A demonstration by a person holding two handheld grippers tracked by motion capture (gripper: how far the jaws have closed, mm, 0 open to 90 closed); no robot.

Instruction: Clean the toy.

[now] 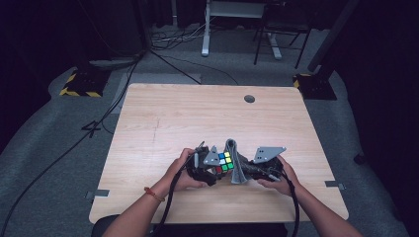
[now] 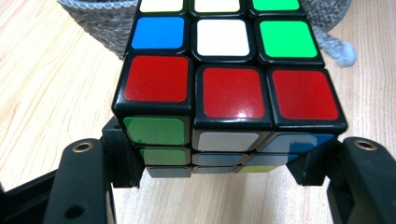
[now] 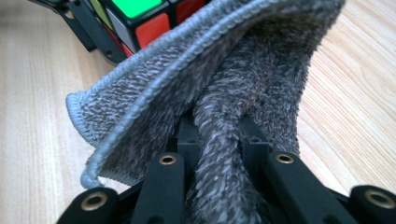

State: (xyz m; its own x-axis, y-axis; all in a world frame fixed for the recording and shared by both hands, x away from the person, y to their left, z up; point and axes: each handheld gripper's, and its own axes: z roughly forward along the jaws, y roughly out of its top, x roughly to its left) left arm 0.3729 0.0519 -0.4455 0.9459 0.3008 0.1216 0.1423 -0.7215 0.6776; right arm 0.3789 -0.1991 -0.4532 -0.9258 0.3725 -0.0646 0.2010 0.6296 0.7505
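We hold a colourful puzzle cube (image 2: pixel 229 93) clamped between the jaws of our left gripper (image 2: pixel 219 172), just above a wooden table (image 1: pixel 163 118). Our right gripper (image 3: pixel 219 144) is pinched tight on a bunched grey cloth (image 3: pixel 224 84), which rises beyond its jaws and touches the cube's far side.
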